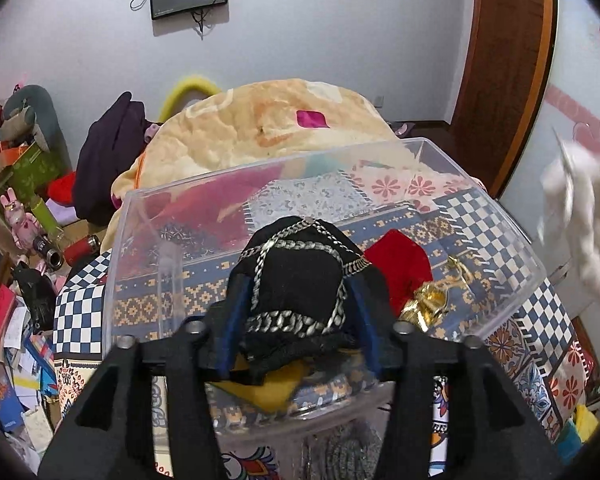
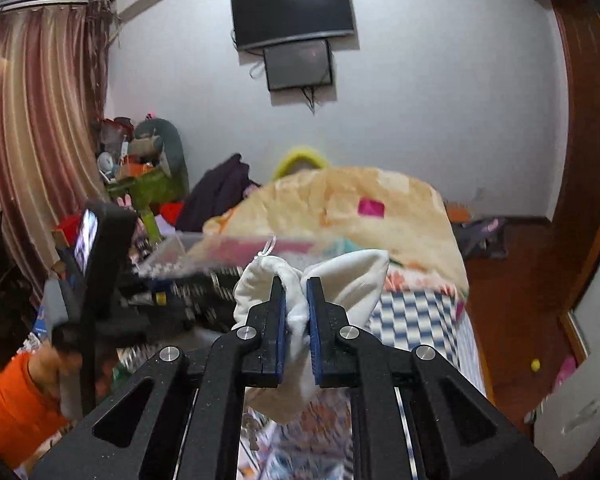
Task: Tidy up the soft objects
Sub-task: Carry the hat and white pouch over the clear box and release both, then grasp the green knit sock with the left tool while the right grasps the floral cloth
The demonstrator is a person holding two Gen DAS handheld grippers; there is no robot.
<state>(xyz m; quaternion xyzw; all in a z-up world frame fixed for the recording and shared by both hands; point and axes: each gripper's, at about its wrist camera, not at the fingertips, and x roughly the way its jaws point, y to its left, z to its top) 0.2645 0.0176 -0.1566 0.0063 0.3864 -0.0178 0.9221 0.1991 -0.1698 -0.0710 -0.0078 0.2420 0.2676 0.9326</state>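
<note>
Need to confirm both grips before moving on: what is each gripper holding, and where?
Left gripper clamps the black chain-trimmed pouch by its two sides. Right gripper pinches the white cloth pouch mid-body.

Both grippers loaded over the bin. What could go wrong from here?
1. The black pouch has a loose chain that could catch on the left gripper at release.
2. The right gripper pinches only a fold of the white pouch, so it may slip.
3. The clear bin looks light; a bump might shift it.
</note>
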